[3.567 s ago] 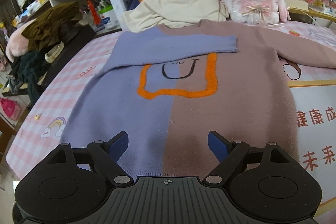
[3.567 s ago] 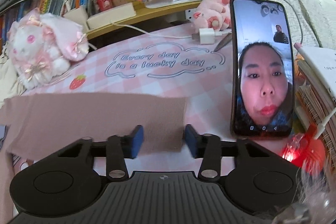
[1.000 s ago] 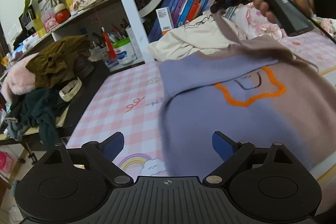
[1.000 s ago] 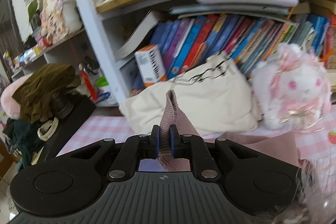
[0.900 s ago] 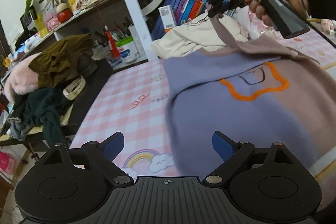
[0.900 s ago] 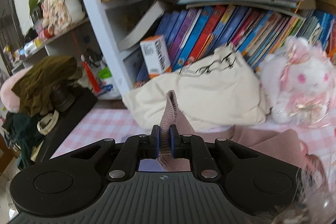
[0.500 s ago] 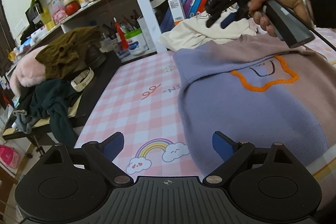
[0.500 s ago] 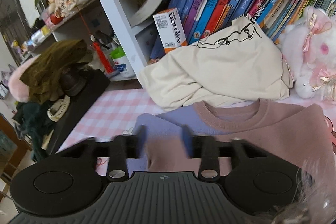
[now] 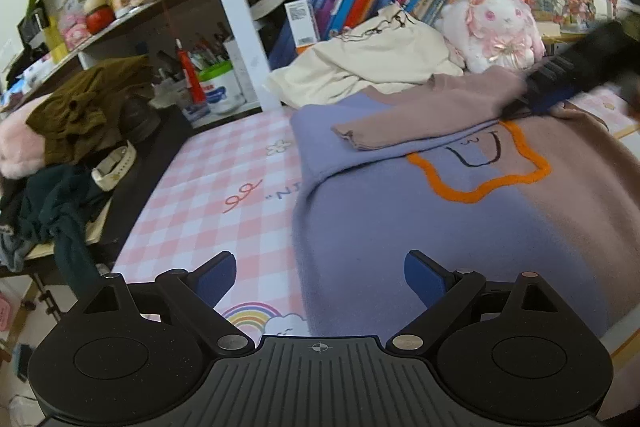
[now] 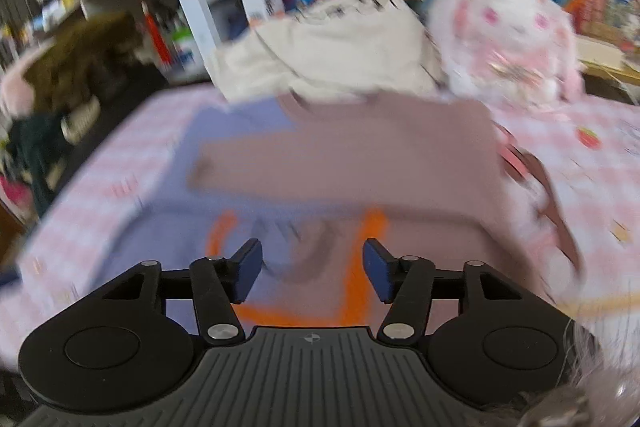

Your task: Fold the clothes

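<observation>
With the right tongs [image 10: 311,273] opening and empty and the left tongs [image 9: 319,277] wide and empty, the loose sleeve [image 9: 416,121] could slip off the sweater [image 9: 400,227].

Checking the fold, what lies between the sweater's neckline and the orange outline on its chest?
The mauve sleeve, folded across the sweater over its purple one, seen from the left wrist.

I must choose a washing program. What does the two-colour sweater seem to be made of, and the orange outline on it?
The sweater looks like soft, matte knit, slightly fuzzy; the exact fibre cannot be told. The orange outline looks like raised, fluffy yarn.
</observation>
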A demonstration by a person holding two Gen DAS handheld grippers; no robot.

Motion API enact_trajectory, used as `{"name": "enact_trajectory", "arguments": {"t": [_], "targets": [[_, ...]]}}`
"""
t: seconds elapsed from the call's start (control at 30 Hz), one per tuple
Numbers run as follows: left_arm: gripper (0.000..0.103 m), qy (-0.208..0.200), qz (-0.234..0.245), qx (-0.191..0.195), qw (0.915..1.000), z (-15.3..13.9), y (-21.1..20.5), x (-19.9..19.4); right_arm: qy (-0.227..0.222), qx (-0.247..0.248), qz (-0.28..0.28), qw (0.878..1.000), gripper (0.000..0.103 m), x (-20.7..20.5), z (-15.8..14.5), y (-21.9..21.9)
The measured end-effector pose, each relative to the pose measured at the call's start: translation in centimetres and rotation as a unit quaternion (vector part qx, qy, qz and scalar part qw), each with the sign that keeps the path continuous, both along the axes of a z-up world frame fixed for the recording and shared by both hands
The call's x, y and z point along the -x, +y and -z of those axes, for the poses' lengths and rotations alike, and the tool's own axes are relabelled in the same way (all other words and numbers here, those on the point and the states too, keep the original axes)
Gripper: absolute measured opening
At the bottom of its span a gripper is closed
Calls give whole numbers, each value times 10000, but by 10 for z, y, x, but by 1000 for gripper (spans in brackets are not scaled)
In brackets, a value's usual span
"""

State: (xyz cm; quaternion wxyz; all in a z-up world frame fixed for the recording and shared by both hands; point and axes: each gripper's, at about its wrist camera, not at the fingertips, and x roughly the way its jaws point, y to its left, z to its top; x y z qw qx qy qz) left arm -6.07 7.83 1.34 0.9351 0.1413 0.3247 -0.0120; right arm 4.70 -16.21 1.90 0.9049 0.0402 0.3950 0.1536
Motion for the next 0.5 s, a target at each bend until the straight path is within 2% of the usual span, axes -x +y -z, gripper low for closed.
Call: {"name": "enact_trajectory", "arguments": {"t": [0.13, 0.2, 0.3, 0.4, 0.5], "targets": [[93, 271, -211, 60, 9994, 7, 9, -6, 101, 454, 350, 9983, 56, 38, 11, -31], [93, 461, -427, 226, 9978, 12, 18, -9, 126, 575, 754, 9954, 57, 52, 17, -46], [93, 679, -697, 620, 9933, 17, 33, -14, 242, 788, 1329, 9877, 64, 67, 28, -62], [93, 828, -791, 1025, 9881, 20, 43, -17, 582, 639, 1549, 9841, 64, 73, 38, -75], [91, 983, -848, 1387, 9818, 25, 51, -19, 533, 515, 1493, 9860, 62, 77, 37, -76]]}}
